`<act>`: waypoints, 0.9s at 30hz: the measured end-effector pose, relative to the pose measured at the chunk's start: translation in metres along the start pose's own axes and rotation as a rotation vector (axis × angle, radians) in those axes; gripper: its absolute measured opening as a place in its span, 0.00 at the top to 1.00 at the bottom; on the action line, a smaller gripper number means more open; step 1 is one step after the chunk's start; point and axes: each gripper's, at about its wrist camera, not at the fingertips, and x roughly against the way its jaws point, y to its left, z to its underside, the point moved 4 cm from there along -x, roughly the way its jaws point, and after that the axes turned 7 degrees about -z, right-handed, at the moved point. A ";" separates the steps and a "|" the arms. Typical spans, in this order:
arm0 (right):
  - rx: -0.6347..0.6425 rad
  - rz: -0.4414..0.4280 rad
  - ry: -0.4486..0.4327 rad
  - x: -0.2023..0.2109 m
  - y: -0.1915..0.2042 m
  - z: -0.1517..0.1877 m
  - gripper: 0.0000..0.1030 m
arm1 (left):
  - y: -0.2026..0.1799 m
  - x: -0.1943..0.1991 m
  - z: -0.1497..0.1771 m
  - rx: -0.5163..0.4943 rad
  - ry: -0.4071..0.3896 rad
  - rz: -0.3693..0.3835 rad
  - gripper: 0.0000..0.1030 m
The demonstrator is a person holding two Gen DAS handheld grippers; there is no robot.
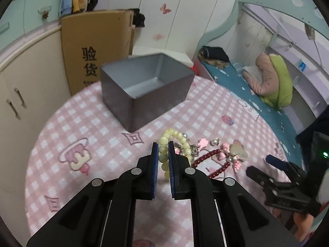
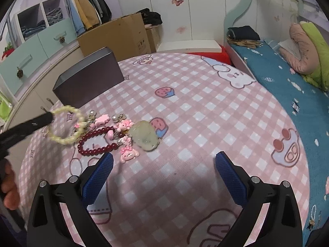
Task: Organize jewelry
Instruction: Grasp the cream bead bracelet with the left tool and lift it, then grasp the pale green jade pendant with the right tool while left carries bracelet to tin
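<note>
near the pile, left gripper (image 1: 163, 154) is clamped on the pale bead bracelet (image 1: 176, 144); right gripper (image 2: 164, 173) gapes empty. lift clear of the charms (image 2: 125, 135), then carry far-left over the tin (image 1: 144, 82).

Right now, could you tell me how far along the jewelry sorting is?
Nothing is stored yet: the grey tin looks empty. In hand: the left gripper is shut on the pale bead bracelet. Left on the pink checked cloth: the red bead bracelet, pink charms and a pale green pendant. The right gripper is open.
</note>
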 end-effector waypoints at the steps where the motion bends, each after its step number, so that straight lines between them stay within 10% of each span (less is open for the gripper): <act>1: 0.008 0.015 -0.008 0.001 -0.001 -0.002 0.06 | 0.002 0.004 0.001 0.001 -0.004 0.003 0.90; 8: 0.112 0.163 0.004 -0.005 -0.009 -0.015 0.06 | 0.014 0.020 0.012 0.009 -0.016 -0.013 0.90; 17: 0.149 0.053 0.072 -0.030 0.008 -0.019 0.08 | 0.021 0.030 0.016 0.010 -0.023 0.019 0.90; 27: 0.221 0.013 0.080 -0.037 0.021 -0.024 0.46 | 0.020 0.033 0.018 0.009 -0.009 0.071 0.90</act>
